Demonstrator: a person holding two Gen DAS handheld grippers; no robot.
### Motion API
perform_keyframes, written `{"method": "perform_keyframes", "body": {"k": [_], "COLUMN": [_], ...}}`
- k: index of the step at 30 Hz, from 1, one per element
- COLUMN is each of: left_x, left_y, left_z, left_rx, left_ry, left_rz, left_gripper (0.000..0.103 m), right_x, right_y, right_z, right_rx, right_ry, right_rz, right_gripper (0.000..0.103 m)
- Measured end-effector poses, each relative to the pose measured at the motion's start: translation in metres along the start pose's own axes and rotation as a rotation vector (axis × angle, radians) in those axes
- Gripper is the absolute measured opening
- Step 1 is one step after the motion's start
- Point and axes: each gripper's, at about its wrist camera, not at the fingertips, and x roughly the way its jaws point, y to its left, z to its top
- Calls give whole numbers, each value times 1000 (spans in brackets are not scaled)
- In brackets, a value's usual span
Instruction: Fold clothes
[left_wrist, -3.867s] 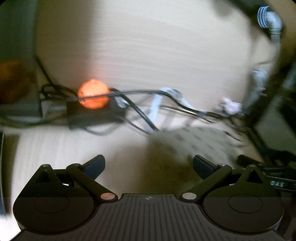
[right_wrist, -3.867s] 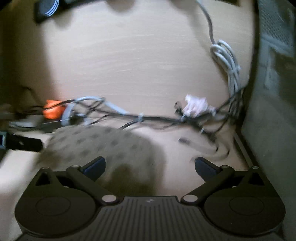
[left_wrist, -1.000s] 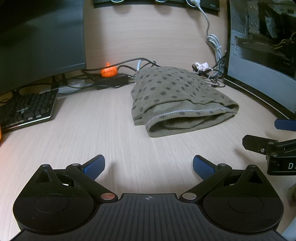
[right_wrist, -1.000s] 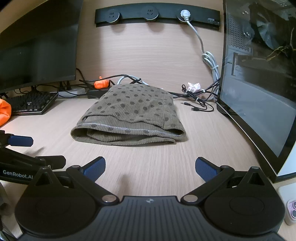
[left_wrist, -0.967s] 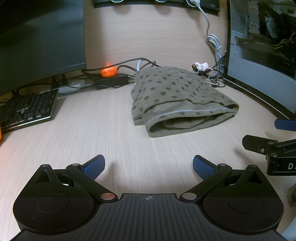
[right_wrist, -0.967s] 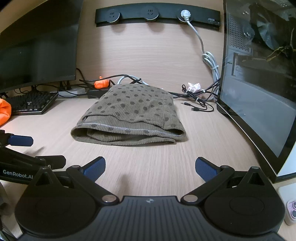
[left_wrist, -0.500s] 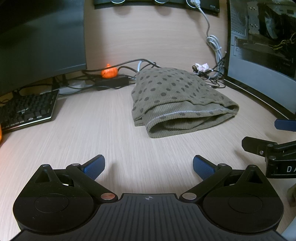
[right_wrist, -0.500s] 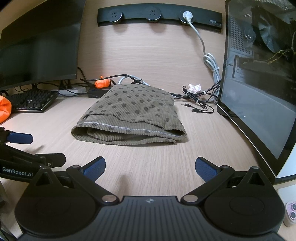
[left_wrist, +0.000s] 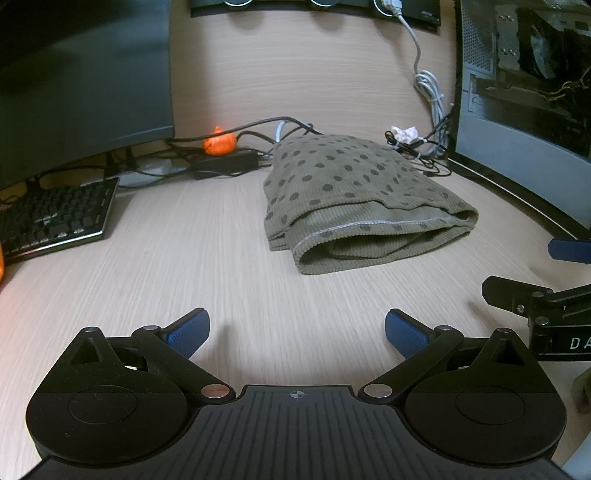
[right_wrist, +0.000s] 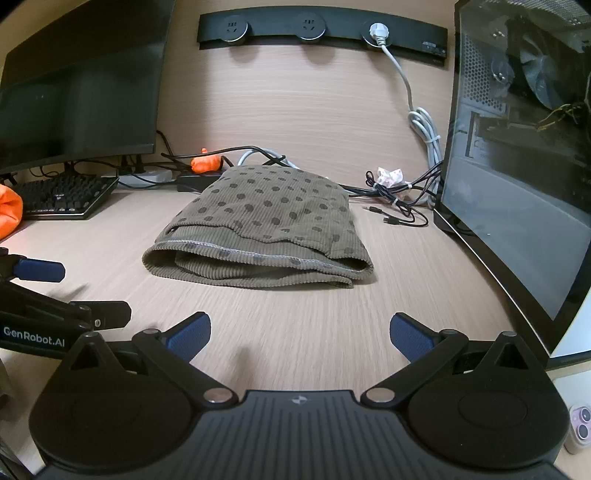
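Both claws pulled back from folded garment; spread wide, empty, low over desk.

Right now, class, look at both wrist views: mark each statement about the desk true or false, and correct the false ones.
1. The dotted garment lies folded on the desk. True.
2. The left gripper is clamped on the garment. False: it is open, holding nothing, short of the cloth.
3. The right gripper is open. True.
4. A keyboard sits under the monitor. True.
5. All three wall sockets hold plugs. False: only one does, the white plug.
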Motion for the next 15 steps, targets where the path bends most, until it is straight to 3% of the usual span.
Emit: {"method": "perform_keyframes", "body": {"k": [15], "left_x": [0], "left_y": [1], "left_z": [1], "left_rx": [-3], "left_ry": [-2], "left_rz": [-4], "left_gripper": [103], "right_x": [0], "right_y": [2], "right_z": [0], "right_rx": [-7], "right_ry": [-1], "right_rz": [-6], "right_gripper": [103]}}
